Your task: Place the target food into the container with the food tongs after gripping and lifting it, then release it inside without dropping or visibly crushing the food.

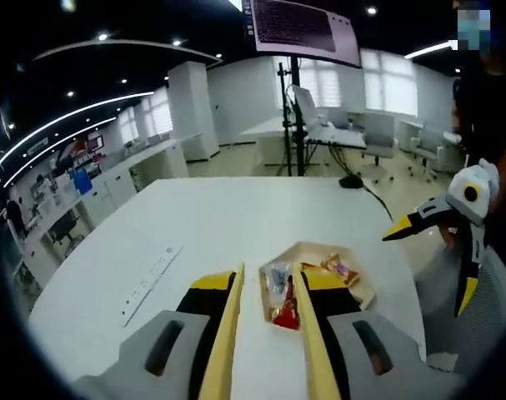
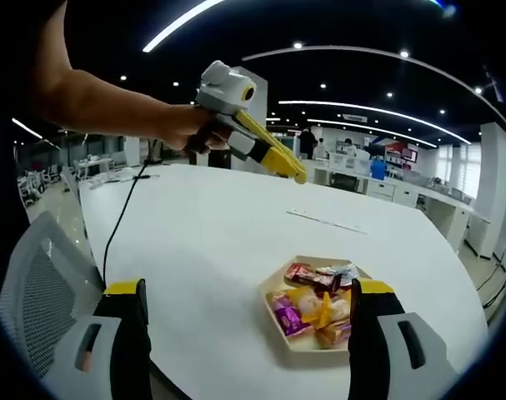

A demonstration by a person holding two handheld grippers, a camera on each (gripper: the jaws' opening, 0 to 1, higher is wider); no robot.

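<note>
- Rising from the bottom of the left gripper view, the left gripper (image 1: 273, 333) is seen with its yellow-edged jaws a little apart and nothing clamped between them.
- Between and just beyond those jaws, at lower centre, a hexagonal tray (image 1: 365, 292) is seen on the white table (image 1: 236, 225); wrapped snacks (image 1: 286, 300) are held in it.
- At the right edge of that view the right gripper (image 1: 403, 231) is seen from the side, its jaw tips together as far as can be told.
- In the right gripper view, the right gripper (image 2: 248, 333) is seen at the bottom with its jaws wide apart and empty.
- Between them, right of centre, the same tray (image 2: 273, 287) is seen, filled with the wrapped snacks (image 2: 315, 304).
- At the lower left a grey mesh chair (image 2: 36, 292) is placed beside the table (image 2: 202, 233).
- Farther off, at upper centre, the left gripper (image 2: 298, 177) is held by a hand (image 2: 182, 129) above the table, its jaws looking closed.
- No food tongs can be made out.
</note>
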